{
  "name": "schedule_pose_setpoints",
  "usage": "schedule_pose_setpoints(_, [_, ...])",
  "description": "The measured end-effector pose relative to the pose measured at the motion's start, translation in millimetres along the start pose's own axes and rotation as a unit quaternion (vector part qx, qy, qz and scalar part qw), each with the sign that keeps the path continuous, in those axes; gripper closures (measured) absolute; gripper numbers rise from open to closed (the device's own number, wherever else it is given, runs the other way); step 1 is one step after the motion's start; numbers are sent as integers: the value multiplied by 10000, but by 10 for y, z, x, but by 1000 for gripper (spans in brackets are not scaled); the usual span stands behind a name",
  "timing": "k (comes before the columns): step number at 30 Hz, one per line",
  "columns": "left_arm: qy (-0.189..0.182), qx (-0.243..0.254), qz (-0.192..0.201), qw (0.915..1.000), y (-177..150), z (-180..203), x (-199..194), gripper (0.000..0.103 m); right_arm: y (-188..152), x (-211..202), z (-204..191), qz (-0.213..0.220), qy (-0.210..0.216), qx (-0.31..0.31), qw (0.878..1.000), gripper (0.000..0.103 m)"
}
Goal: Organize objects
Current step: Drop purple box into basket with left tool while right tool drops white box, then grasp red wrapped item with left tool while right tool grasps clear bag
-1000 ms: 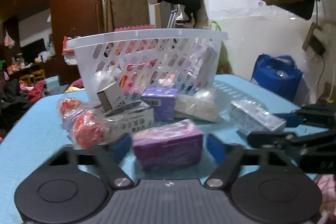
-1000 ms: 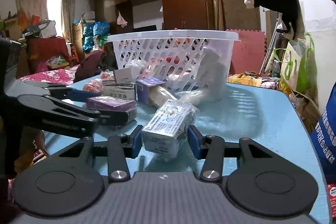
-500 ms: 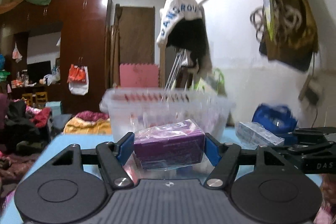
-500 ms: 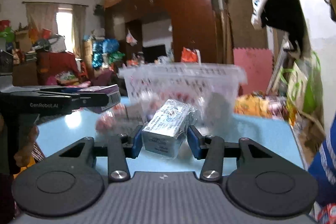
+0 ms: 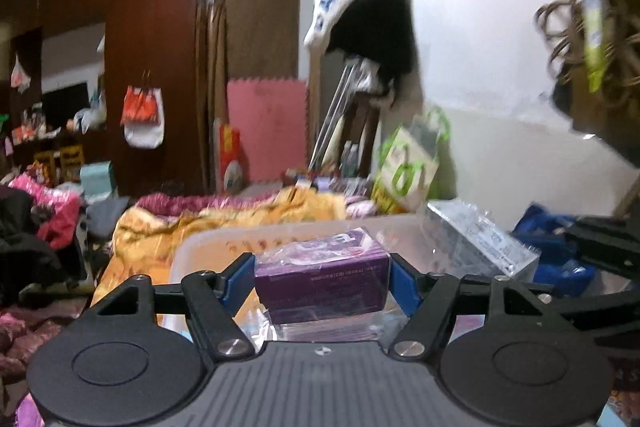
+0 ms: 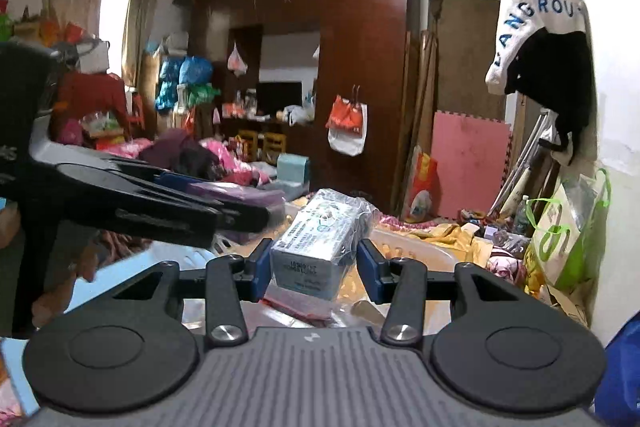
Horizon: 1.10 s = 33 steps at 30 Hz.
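Lifted above the basket (image 5: 208, 247), each hand-held gripper clamps a plastic-wrapped box: left (image 5: 322, 277) purple (image 5: 322, 285), right (image 6: 310, 261) white (image 6: 316, 247).

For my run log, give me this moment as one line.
left claw: shut on purple box | right claw: shut on white pack | both raised over basket

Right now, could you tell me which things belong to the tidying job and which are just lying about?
Job: purple box in left gripper; wrapped white box in right gripper; white basket.
Lying about: pink foam mat; green-handled bag; hanging white cloth.
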<state>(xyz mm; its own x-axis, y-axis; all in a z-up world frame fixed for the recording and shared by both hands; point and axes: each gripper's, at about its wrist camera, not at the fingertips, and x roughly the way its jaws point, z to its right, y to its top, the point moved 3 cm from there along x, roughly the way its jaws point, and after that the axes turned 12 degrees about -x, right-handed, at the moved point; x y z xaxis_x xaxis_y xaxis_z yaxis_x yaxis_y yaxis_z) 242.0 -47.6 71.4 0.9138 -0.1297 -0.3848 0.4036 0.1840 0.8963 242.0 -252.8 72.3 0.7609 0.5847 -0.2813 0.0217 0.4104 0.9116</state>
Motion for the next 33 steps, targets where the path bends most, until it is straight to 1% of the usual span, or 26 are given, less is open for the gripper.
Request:
schedule_pose_setpoints(2, [64,-29,-104,9999,-38,-57,76,22,-35,78,4,-83,-52,-41,9999,43])
schedule_pose_setpoints(3, [86,-53,-150,9998,-61,-88,87,22,-57,82,11,-104,-87,-20,9999,36])
schedule_pose_setpoints(5, [6,-84,-56,9999,-89,-145,7,21,-107,22,12,-47,-66,91,9999,32])
schedule_pose_setpoints(6, [-80,-69,9,9999,-91,-159,-56,17,-124,-24,15,-4,-10,120,9999,23])
schedule_pose_setpoints(7, [-126,-81,39,9999,-90,-174,-116,16,-128,-75,10,45,15,124,9999,15])
schedule_pose_setpoints(9, [-228,-69,177,9996,-131,-205,-301,14,-147,-205,-12,75,-52,117,9999,13])
schedule_pose_setpoints(11, [-307,91,348,9989,-232,-243,-516,8,-230,-383,-60,172,-15,138,9998,10])
schedule_pose_setpoints(12, [-262,175,440,9985,-324,-294,-650,4,-306,-481,-97,231,55,133,9996,3])
schedule_pose_setpoints(13, [-176,237,481,9984,-413,-355,-740,3,-377,-544,-116,256,96,146,9995,0])
schedule_pose_setpoints(14, [-48,279,433,9987,-523,-440,-804,2,-471,-585,-145,217,140,201,9995,0])
schedule_pose_setpoints(16, [172,175,205,9995,-665,-618,-798,2,-644,-570,-182,-12,296,328,9990,0])
schedule_pose_setpoints(18, [264,-69,-76,9996,-768,-799,-675,2,-788,-457,-210,-228,525,523,9970,0])
schedule_pose_setpoints(19, [307,-257,-211,9990,-798,-897,-581,2,-844,-385,-220,-350,563,620,9959,0])
schedule_pose_setpoints(21, [428,-618,-493,9959,-826,-1071,-397,7,-926,-245,-242,-530,583,733,9942,0])
schedule_pose_setpoints(22, [455,-785,-573,9942,-833,-1151,-316,8,-950,-196,-252,-577,606,760,9936,0])
schedule_pose_setpoints(23, [510,-864,-653,9928,-836,-1215,-256,8,-966,-135,-268,-652,618,781,9929,0])
schedule_pose_setpoints(24, [624,-893,-773,9910,-838,-1265,-179,12,-988,-89,-294,-734,629,745,9925,0])
schedule_pose_setpoints(26, [819,-842,-899,9890,-838,-1322,-72,18,-1044,-49,-348,-866,587,540,9930,4])
schedule_pose_setpoints(28, [1000,-809,-1052,9861,-860,-1364,1,19,-1067,-15,-384,-948,566,434,9929,13])
schedule_pose_setpoints(29, [1046,-768,-1112,9853,-864,-1368,45,19,-1080,1,-394,-988,651,413,9921,17])
schedule_pose_setpoints(31, [1083,-749,-1187,9842,-900,-1403,62,19,-1126,18,-463,-1094,783,303,9905,32])
schedule_pose_setpoints(33, [1190,-649,-1263,9827,-923,-1388,89,19,-1158,1,-514,-1135,739,90,9907,33])
